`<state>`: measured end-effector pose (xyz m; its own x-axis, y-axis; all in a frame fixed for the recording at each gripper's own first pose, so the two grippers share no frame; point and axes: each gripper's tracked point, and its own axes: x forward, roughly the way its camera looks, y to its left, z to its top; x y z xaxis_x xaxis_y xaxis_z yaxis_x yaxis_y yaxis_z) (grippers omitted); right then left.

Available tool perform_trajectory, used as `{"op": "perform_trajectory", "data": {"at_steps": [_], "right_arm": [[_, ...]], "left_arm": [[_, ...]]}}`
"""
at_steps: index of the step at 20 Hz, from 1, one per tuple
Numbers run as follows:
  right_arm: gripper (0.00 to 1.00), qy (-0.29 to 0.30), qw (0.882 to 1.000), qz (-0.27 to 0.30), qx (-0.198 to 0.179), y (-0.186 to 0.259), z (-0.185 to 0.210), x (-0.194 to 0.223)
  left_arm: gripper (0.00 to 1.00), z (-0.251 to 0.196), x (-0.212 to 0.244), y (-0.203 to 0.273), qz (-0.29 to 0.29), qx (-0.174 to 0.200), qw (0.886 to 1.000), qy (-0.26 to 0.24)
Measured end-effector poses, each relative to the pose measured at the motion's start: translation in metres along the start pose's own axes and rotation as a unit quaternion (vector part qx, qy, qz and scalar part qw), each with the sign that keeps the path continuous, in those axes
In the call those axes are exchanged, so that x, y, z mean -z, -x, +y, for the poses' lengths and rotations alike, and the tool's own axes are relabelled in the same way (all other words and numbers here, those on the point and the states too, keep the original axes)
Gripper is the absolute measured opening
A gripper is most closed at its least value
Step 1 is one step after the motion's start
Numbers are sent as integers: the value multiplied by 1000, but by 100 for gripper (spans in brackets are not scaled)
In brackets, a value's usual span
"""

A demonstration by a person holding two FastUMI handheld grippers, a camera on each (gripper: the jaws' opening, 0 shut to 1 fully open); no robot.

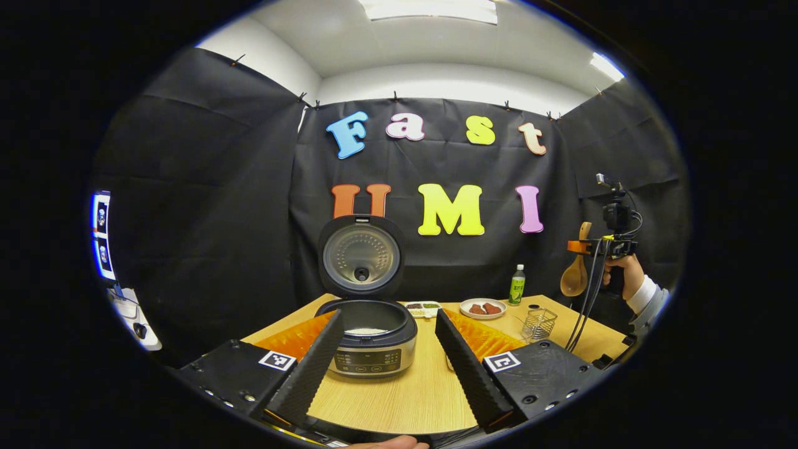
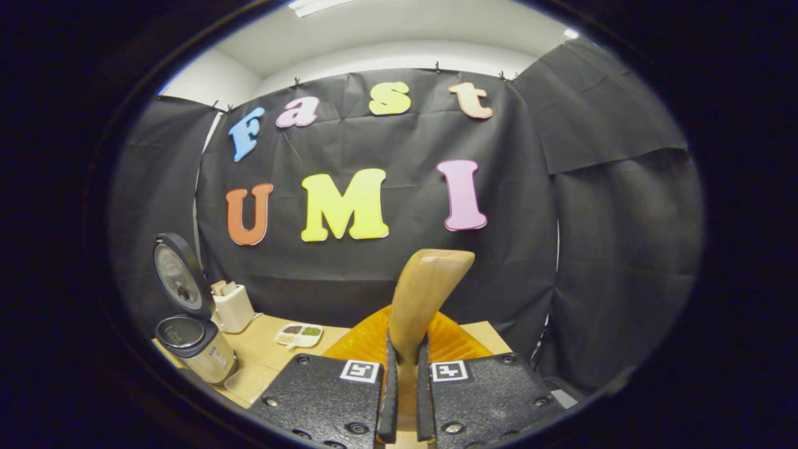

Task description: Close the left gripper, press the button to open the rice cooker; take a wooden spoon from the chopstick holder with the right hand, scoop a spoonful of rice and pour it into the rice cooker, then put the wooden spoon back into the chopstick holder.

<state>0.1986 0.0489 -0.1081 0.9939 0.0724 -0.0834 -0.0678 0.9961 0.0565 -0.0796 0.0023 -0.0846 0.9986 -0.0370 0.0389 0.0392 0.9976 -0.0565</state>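
- right hand-held gripper (image 2: 404, 399): pinching wooden spoon (image 2: 424, 299) handle, held aloft; keep bowl level.
- left hand-held gripper (image 1: 386, 355): spread, idle.
- rice cooker (image 1: 368, 337): on table (image 1: 424, 386), lid up.
- chopstick holder (image 1: 539, 324): beyond; likely lower the spoon in handle-first.

We saw the left gripper (image 1: 386, 355) spread wide before the rice cooker (image 1: 372, 340), its lid (image 1: 361, 255) upright and something pale, perhaps rice, inside. Far right, a hand (image 1: 623, 269) held the right gripper (image 1: 589, 247) with the wooden spoon (image 1: 574, 275) above the wire holder (image 1: 539, 323).
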Motion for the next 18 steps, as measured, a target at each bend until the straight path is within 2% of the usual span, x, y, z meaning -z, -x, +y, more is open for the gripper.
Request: {"op": "perform_trajectory", "data": {"at_steps": [3, 12, 13, 15, 16, 17, 18], "right_arm": [[17, -14, 1000, 18, 6, -17, -9, 19], [20, -64, 997, 49, -9, -75, -2, 85], [17, -66, 996, 51, -11, -79, -3, 91], [28, -80, 995, 57, -32, -83, 1, 99], [29, -79, 995, 59, -32, -84, -3, 102], [52, -76, 995, 55, -30, -85, -10, 101], [60, -70, 996, 52, -17, -85, -18, 101]], "left_arm": [[95, -7, 5, -8, 6, 6, 1000, -6], [95, -19, 10, -26, 8, 15, 1000, 24], [95, -22, 10, -29, 8, 16, 1000, 20], [94, -26, 12, -35, 12, 15, 1000, 11], [94, -27, 11, -39, 9, 13, 1000, 10], [94, -28, 9, -44, 5, 8, 1000, 15], [94, -30, 7, -51, 1, 8, 1000, 19]]}}
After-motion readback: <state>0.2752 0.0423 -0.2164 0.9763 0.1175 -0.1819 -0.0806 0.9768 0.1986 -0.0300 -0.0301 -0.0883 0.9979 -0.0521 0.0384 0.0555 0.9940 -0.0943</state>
